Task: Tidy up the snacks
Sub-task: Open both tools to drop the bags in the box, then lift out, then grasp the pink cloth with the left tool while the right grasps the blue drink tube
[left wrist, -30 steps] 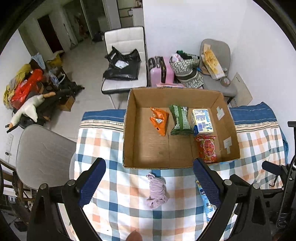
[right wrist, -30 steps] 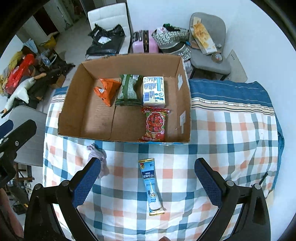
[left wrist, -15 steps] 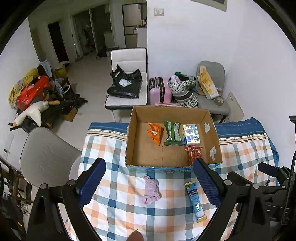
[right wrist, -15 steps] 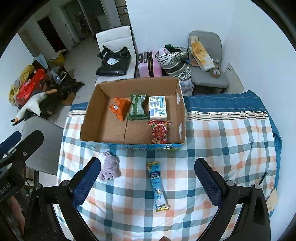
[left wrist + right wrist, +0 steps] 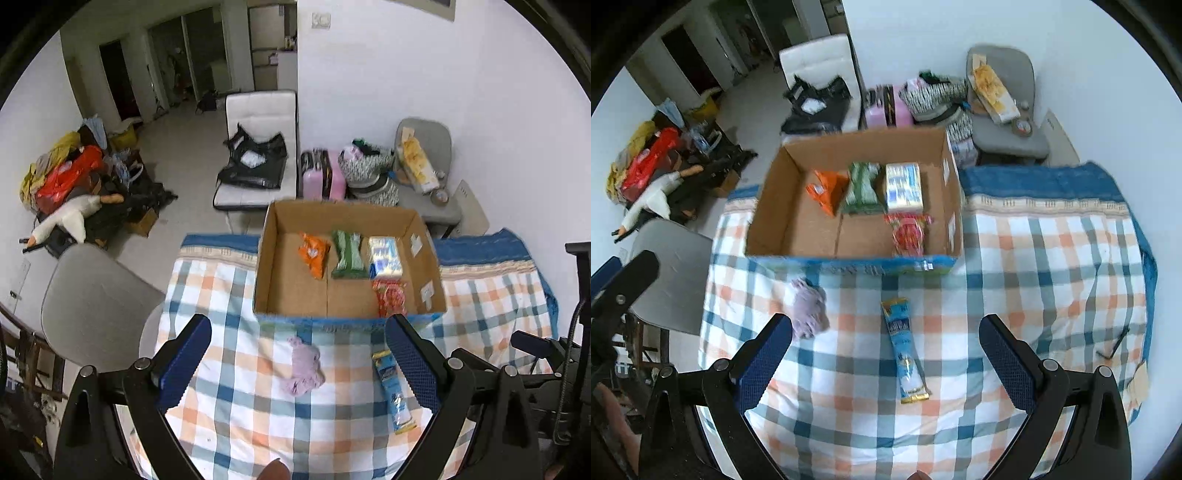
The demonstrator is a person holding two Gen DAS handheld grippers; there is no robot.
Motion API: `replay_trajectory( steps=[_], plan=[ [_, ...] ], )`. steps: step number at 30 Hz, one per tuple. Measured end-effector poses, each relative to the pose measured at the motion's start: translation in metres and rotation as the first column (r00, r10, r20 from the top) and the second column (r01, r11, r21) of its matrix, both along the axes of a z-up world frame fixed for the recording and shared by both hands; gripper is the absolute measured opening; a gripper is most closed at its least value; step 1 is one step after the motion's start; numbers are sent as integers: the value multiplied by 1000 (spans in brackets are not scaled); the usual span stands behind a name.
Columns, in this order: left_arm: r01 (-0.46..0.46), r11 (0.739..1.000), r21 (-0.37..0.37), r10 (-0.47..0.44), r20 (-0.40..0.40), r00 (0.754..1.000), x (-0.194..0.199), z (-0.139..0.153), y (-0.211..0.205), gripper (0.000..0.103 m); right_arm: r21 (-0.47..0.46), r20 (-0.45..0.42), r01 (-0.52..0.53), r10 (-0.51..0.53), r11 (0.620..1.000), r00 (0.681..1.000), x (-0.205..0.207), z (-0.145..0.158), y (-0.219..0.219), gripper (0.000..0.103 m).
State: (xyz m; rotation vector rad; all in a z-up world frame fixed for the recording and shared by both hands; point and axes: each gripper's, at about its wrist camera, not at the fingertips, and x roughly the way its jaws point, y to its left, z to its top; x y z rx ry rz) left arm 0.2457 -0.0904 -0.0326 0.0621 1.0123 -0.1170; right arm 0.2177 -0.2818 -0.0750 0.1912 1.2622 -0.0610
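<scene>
Your left gripper (image 5: 297, 356) hangs high over the checked tablecloth (image 5: 229, 288). Its two blue fingers (image 5: 184, 358) are spread wide and hold nothing. In that view, a grey chair (image 5: 96, 302) sits at 9 o'clock, beside the table. A purple cloth lump (image 5: 303, 367) lies on the tablecloth between the fingers, near 6 o'clock.

The cardboard box (image 5: 266, 258) sits in the middle, just past the cloth. Inside it, along the far wall, you have an orange bag (image 5: 314, 253), then a green bag (image 5: 348, 254), then a white and blue box (image 5: 384, 256). A red packet (image 5: 389, 297) lies in front of the white and blue box, against the near wall.

Your right gripper (image 5: 886, 352) is let go too, fingers (image 5: 1006, 363) wide apart, gripping nothing. In its view, the long blue stick pack (image 5: 903, 349) lies flat on the tablecloth at 6 o'clock from the box, outside it and between the fingers. The purple cloth sits at 9 o'clock from the stick pack, close to the left finger.
</scene>
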Motion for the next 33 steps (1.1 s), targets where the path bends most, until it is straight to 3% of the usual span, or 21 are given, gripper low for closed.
replay_trajectory(
  steps=[10, 24, 27, 33],
  plan=[
    [-3, 997, 72, 14, -153, 988, 4, -79, 0, 97, 10, -225, 24, -22, 1000, 974, -6, -113, -14, 103],
    [25, 990, 136, 19, -312, 950, 19, -173, -4, 96, -26, -410, 2, -13, 1000, 912, -4, -229, -16, 103],
    [34, 991, 133, 16, -358, 933, 24, -197, -4, 97, -10, -438, 4, -8, 1000, 899, -2, -251, -16, 103],
    [31, 998, 52, -2, -493, 870, 37, -248, 2, 96, 12, -474, 6, 1, 1000, 881, 0, -283, -13, 103]
  ],
)
